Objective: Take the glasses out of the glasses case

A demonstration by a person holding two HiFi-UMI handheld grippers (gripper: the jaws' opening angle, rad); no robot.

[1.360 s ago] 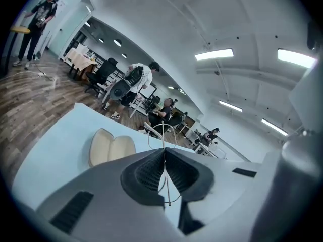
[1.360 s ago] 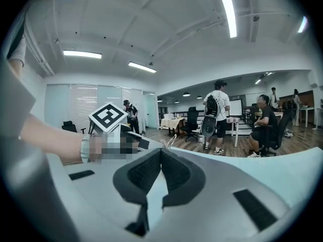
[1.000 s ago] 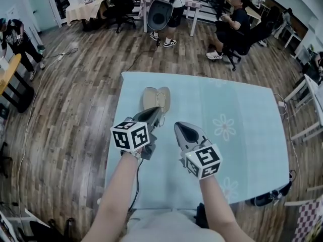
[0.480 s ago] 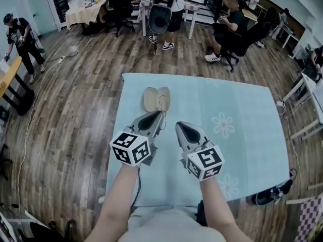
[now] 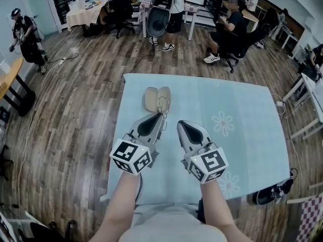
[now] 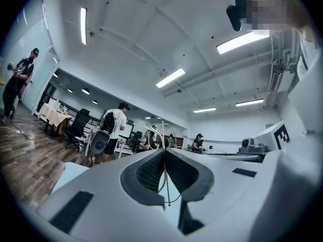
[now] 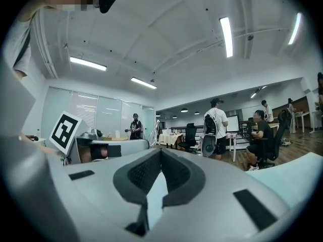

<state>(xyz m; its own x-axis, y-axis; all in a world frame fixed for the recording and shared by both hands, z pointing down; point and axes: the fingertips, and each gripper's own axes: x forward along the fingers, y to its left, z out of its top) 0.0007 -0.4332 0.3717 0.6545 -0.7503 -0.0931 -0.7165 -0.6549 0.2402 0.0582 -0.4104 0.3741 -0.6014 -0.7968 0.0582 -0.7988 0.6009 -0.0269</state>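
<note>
The beige glasses case [image 5: 151, 98] lies open on the light blue tablecloth, towards the table's far left. Thin wire-framed glasses [image 5: 163, 105] hang at the case's near right edge, and my left gripper [image 5: 161, 115] is shut on them. In the left gripper view a thin wire runs down between the closed pads, and the glasses [image 6: 162, 131] stick up beyond my left gripper [image 6: 164, 152]. My right gripper [image 5: 181, 124] hovers beside the left one, to its right. In the right gripper view my right gripper [image 7: 160, 152] is shut with nothing between its pads.
The table [image 5: 242, 105] carries a flower-patterned cloth; its left edge runs close to the case. Wooden floor surrounds it. Beyond the far edge stand a person with a backpack [image 5: 166, 6], a seated person [image 5: 229, 26] and office chairs.
Both grippers have drawn back a little towards me. The left one's tip has moved off the case with the glasses held in it.
</note>
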